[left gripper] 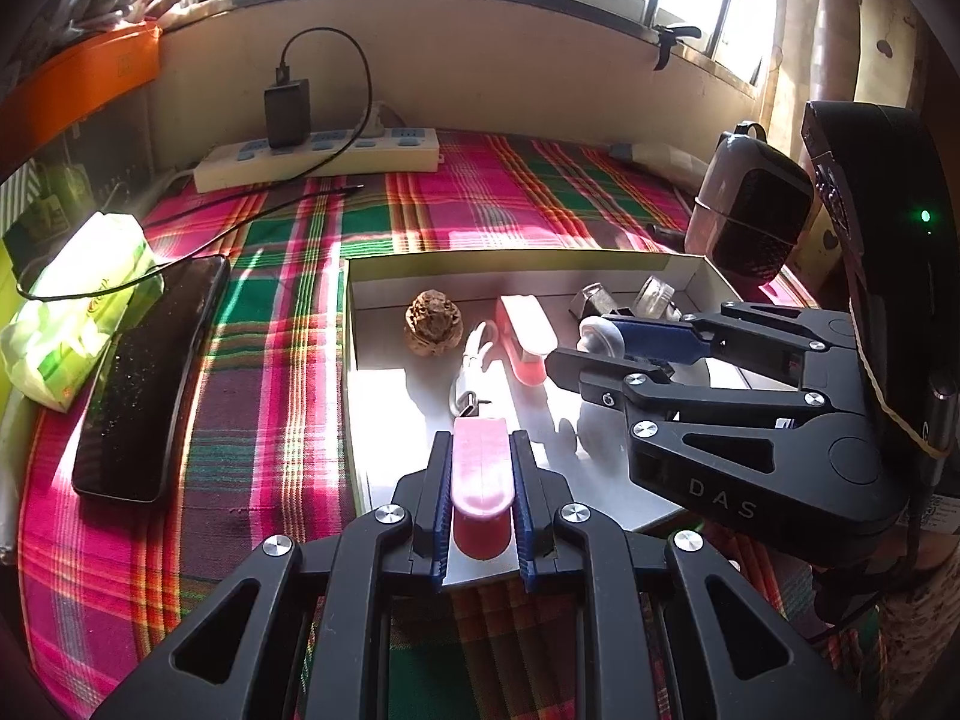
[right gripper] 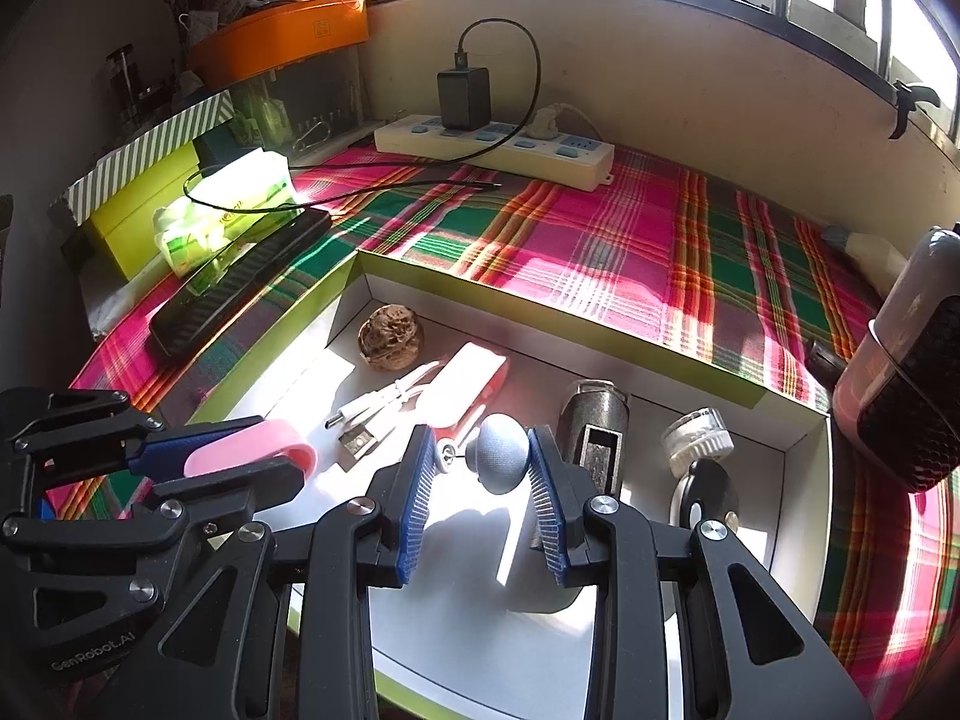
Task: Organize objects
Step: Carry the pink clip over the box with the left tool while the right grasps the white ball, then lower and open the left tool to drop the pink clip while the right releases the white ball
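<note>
shallow white box point(right gripper: 630, 354) with green outer walls sits on the plaid cloth point(right gripper: 630, 228). inside it — a walnut point(right gripper: 391, 338) in the far corner, a white cable point(right gripper: 384, 399) beside it, a pink-and-white case point(right gripper: 465, 384), a dark metal cylinder point(right gripper: 594, 420), a small clear jar point(right gripper: 696, 438). left gripper point(left gripper: 482, 474) is clamped on a pink oblong piece point(left gripper: 482, 468) at the box's near edge. right gripper point(right gripper: 483, 480) has its pads point(right gripper: 414, 492) pressed against a grey ball point(right gripper: 497, 453) over the box floor.
</note>
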